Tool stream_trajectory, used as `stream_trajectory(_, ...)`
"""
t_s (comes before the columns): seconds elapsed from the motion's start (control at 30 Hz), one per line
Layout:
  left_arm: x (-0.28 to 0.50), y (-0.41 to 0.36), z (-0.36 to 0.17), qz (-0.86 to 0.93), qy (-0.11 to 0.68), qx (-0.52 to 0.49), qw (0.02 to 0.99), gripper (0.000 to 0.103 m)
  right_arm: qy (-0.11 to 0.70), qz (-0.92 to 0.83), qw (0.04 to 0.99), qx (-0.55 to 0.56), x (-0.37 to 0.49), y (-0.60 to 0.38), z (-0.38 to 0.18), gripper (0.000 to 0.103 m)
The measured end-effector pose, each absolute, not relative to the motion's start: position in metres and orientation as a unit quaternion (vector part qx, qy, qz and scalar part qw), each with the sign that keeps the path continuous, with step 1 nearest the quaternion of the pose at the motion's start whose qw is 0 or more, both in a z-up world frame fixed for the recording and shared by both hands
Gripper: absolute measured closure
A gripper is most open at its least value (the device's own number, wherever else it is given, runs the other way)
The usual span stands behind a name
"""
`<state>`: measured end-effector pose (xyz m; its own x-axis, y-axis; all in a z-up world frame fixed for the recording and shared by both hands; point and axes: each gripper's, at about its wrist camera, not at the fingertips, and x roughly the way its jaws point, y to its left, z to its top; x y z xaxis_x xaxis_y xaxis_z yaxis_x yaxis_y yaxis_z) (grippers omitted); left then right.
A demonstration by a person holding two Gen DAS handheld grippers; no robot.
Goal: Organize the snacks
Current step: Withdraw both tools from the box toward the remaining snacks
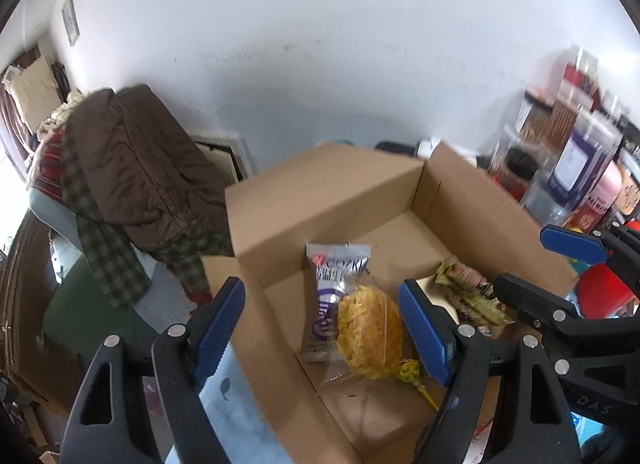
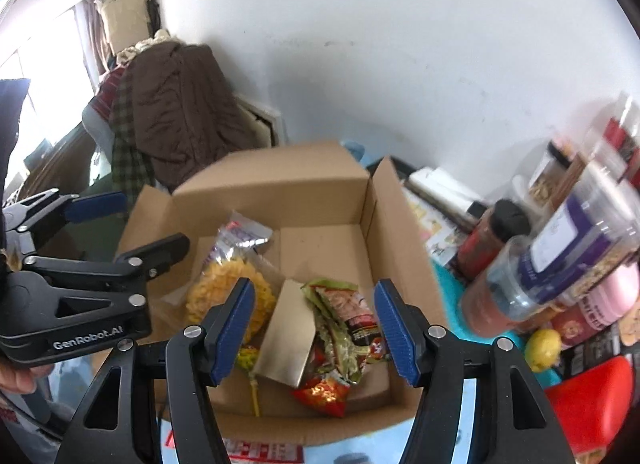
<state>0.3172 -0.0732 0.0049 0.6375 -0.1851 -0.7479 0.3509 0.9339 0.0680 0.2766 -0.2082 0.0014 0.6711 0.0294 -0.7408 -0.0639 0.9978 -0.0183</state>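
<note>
An open cardboard box [image 1: 320, 199] [image 2: 272, 179] holds the snacks. On its left lie a clear bag of yellow noodle snack [image 1: 368, 332] [image 2: 224, 292], a purple-white packet [image 1: 336, 276] [image 2: 244, 232] and a yellow-green lollipop [image 1: 408, 370] [image 2: 246, 356]. On its right lie a green snack pack [image 1: 468, 284] [image 2: 340, 312], a red packet [image 2: 324, 388] and a shiny card piece [image 2: 286, 336]. My left gripper [image 1: 322, 330] [image 2: 154, 219] hovers open above the left part of the box, holding nothing. Beside it, my right gripper [image 2: 316, 330] [image 1: 520, 260] stands open and empty over the green pack.
Jars and bottles [image 1: 580, 167] [image 2: 560, 256] crowd the table right of the box, with a lemon [image 2: 542, 344] and a red object [image 2: 592, 400]. A chair draped with a brown jacket [image 1: 132, 175] stands left. A light blue cloth [image 1: 240, 416] covers the table.
</note>
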Motion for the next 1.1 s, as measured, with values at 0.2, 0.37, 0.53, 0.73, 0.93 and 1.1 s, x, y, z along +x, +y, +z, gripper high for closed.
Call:
stream_trajectory(0.2,0.291,-0.065,0.039,-0.15,0.368,0.092,0.913,0.024,0.361,0.008,0.932,-0.038,0.249,-0.202,0.035,0.038)
stream_trajectory(0.37,0.264,-0.058,0.064,-0.155,0.34,0.083,0.924,0.024,0.325,0.002,0.944,-0.053,0.22,-0.195,0.062,0.038)
stream_trajectory(0.53,0.232,-0.055,0.087,-0.164,0.308,0.078,0.934,0.024,0.292,-0.009,0.954,-0.067,0.189,-0.188,0.08,0.038)
stream_trajectory(0.73,0.192,-0.048,0.112,-0.178,0.275,0.074,0.942,0.024,0.254,-0.006,0.964,-0.075,0.145,-0.18,0.101,0.034)
stream_trajectory(0.93,0.155,-0.039,0.123,-0.191,0.248,0.068,0.947,0.024,0.224,-0.019,0.97,-0.088,0.105,-0.174,0.112,0.031)
stream_trajectory(1.1,0.129,-0.034,0.126,-0.207,0.233,0.066,0.948,0.024,0.21,-0.027,0.974,-0.086,0.075,-0.173,0.112,0.028)
